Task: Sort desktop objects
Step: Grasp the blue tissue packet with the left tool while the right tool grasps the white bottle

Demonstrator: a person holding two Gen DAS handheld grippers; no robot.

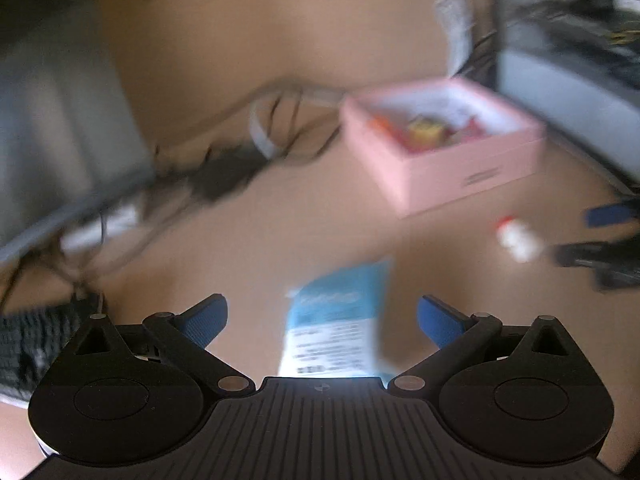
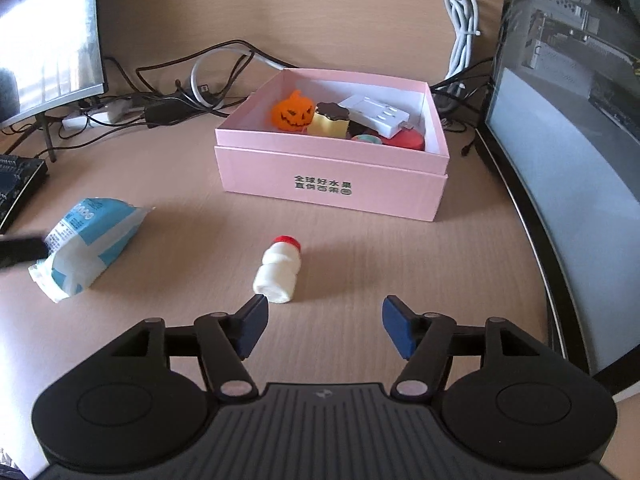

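Observation:
A pink open box [image 2: 332, 188] stands on the desk and holds an orange pumpkin [image 2: 291, 112], a yellow block with a brown top [image 2: 329, 120], a white adapter [image 2: 376, 115] and red round items [image 2: 404, 140]. A small white bottle with a red cap [image 2: 278, 270] lies just ahead of my open right gripper [image 2: 323, 312]. A blue-and-white tissue pack [image 2: 86, 240] lies to the left. In the blurred left wrist view my open left gripper [image 1: 322, 314] hovers over the tissue pack [image 1: 340, 320], with the box [image 1: 440, 144] and the bottle [image 1: 518, 240] beyond.
A tangle of cables and a power strip [image 2: 168, 100] lies behind the box. A monitor [image 2: 44, 40] stands at the back left, and a keyboard edge [image 2: 16, 184] lies at the left. Another screen [image 2: 560, 140] stands at the right. A white coiled cable [image 2: 460, 28] hangs at the back wall.

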